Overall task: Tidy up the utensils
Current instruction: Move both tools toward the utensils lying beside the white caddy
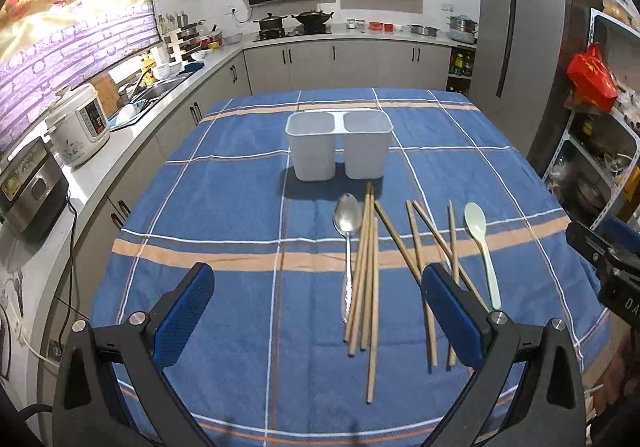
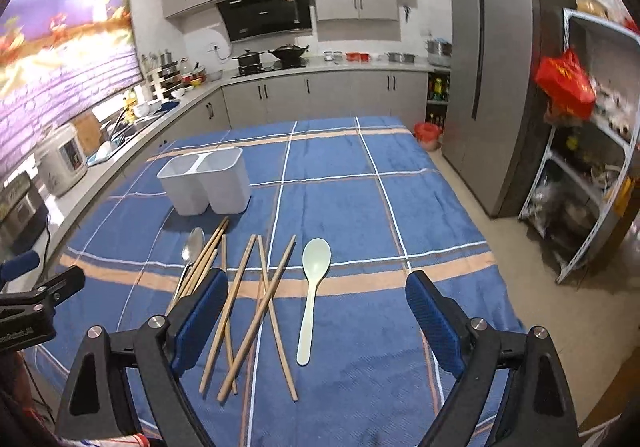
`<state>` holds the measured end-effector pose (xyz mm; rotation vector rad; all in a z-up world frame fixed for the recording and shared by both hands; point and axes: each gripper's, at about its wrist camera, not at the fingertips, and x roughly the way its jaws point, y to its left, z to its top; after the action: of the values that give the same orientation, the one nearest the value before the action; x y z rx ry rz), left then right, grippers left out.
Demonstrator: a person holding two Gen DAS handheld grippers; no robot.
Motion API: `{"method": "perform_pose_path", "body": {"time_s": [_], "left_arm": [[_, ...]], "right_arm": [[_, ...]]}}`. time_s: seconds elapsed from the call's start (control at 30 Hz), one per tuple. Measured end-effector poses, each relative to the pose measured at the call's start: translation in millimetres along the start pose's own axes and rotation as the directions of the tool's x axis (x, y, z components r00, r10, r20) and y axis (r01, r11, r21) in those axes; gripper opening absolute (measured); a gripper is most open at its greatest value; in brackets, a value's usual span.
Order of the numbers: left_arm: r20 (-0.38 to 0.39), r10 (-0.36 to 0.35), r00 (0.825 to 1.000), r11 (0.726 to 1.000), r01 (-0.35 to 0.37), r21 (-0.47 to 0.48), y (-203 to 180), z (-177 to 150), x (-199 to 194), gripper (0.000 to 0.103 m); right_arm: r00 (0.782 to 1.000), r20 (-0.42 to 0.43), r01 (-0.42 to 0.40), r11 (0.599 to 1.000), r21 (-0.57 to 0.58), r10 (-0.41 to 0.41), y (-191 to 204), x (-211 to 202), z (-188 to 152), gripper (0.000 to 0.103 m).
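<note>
A white two-compartment holder point(image 1: 338, 145) point(image 2: 206, 181) stands empty on the blue plaid tablecloth point(image 1: 224, 207) point(image 2: 380, 215). In front of it lie a metal spoon point(image 1: 347, 243) point(image 2: 191, 251), several wooden chopsticks point(image 1: 370, 275) point(image 2: 244, 307) in a loose scatter, and a pale green spoon point(image 1: 482, 247) point(image 2: 312, 287). My left gripper point(image 1: 318, 307) hovers open above the near chopsticks. My right gripper point(image 2: 316, 315) is open too, with the green spoon lying between its fingers below. Nothing is held.
A kitchen counter point(image 1: 132, 135) with a rice cooker point(image 1: 78, 123), sink and stove runs along the left and back. A grey fridge point(image 1: 516, 47) and a cluttered shelf rack point(image 2: 580, 167) stand to the right of the table. The right gripper's body point(image 1: 608, 259) shows at the right edge.
</note>
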<state>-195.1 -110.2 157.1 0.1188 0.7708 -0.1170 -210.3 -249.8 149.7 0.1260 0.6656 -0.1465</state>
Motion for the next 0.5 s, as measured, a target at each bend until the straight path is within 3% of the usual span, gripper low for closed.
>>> {"method": "perform_pose_path", "body": {"time_s": [0.5], "left_arm": [[-0.033, -0.016, 0.999, 1.000, 0.016, 0.018, -23, -10, 4, 0.103]], "right_arm": [[1.000, 0.006, 0.021, 1.000, -0.015, -0.020, -16, -4, -16, 0.094]]}}
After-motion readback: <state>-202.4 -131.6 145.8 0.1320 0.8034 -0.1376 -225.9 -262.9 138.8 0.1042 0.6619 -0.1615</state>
